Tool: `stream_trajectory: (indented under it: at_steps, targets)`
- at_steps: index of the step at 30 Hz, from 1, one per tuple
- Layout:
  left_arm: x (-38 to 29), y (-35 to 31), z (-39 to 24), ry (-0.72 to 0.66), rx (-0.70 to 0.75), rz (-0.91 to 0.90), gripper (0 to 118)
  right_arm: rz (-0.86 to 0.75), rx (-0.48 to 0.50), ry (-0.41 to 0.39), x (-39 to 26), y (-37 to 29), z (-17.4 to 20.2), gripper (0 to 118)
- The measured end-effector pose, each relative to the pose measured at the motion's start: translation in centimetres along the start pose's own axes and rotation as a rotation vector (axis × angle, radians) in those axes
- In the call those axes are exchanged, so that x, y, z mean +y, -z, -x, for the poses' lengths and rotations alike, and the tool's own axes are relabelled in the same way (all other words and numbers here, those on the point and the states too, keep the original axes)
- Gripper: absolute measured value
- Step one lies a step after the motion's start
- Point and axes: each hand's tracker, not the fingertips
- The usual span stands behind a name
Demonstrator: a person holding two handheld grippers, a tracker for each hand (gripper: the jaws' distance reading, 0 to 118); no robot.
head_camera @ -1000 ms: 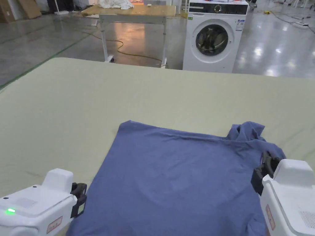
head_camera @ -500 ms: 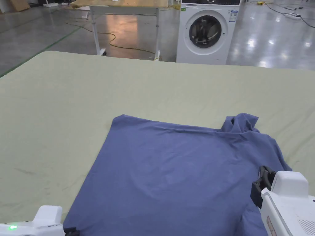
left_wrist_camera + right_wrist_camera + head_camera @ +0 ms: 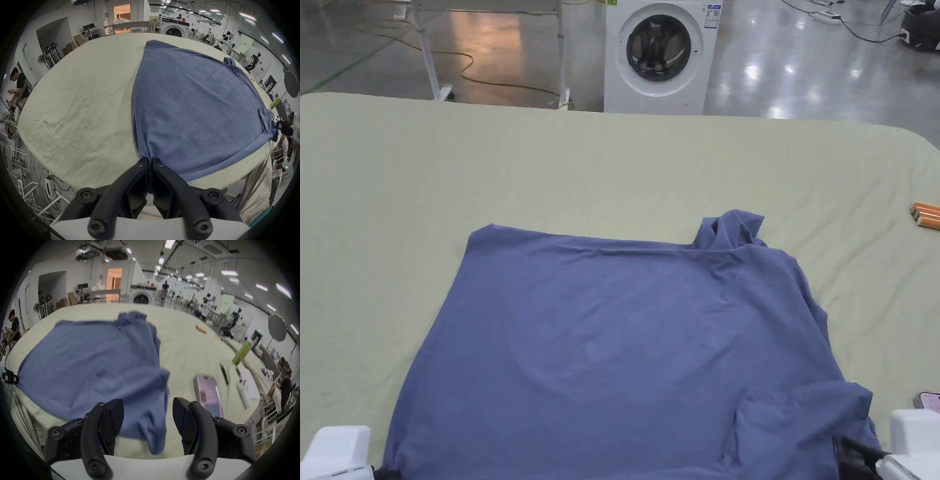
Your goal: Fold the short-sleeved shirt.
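A blue short-sleeved shirt [image 3: 625,350] lies spread flat on the pale green table [image 3: 612,162], with one bunched sleeve [image 3: 731,228] at its far right. My left gripper [image 3: 150,162] is shut on the shirt's near left corner at the table's near edge; it also appears low in the head view [image 3: 378,470]. My right gripper [image 3: 147,404] stands open at the near right corner. Loose blue fabric [image 3: 146,426] lies between its jaws and hangs over the table edge. In the head view the right gripper [image 3: 853,456] sits beside a folded-over flap [image 3: 794,419].
Right of the shirt lie a phone [image 3: 209,395], a dark pen [image 3: 224,373], a green bottle [image 3: 241,353] and orange sticks [image 3: 925,215]. A washing machine [image 3: 659,53] stands beyond the table. A person [image 3: 16,87] stands off to the left.
The head camera has tilted down and to the right. Relative to the shirt, both grippers have drawn back toward the near edge, and a folded flap now lies at the near right corner.
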Motion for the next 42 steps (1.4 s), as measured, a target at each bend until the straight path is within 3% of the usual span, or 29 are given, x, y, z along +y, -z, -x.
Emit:
stream_trajectory:
  at_steps: [2, 3, 5, 7, 9, 18, 25, 33, 42]
  targets:
    - [0.0, -0.1, -0.1, -0.005, -0.001, -0.003, 2, 0.049, 0.002, 0.009, -1.5, 0.8, -0.1, 67]
    - [-0.1, -0.1, -0.1, -0.008, -0.001, -0.004, 2, 0.062, 0.03, 0.009, -2.2, 1.3, -0.1, 61]
    - [-0.1, -0.2, 0.0, -0.016, -0.004, -0.006, 2, 0.101, 0.065, 0.019, -3.2, 2.0, 0.2, 35]
    - [-0.1, -0.4, 0.2, -0.024, -0.009, -0.007, 2, 0.068, 0.121, 0.032, -3.9, 2.1, 0.4, 31]
    - [-0.1, -0.7, 0.4, -0.033, -0.015, -0.012, 2, 0.059, 0.138, 0.046, -3.6, 1.8, 0.5, 11]
    - [2.4, -3.2, 1.6, -0.092, -0.093, -0.161, 2, 0.007, 0.127, 0.047, 0.0, -1.4, -0.4, 8]
    - [7.7, -2.5, 1.7, -0.058, -0.086, -0.24, 2, -0.082, 0.127, 0.061, 5.9, -1.5, -1.2, 8]
    - [15.1, 1.5, 1.4, -0.056, -0.096, -0.323, 2, -0.103, 0.106, 0.099, 13.3, 4.8, -1.4, 8]
    - [19.3, 7.4, 1.2, -0.093, -0.09, -0.229, 2, 0.014, 0.097, 0.127, 17.6, 13.7, -0.8, 8]
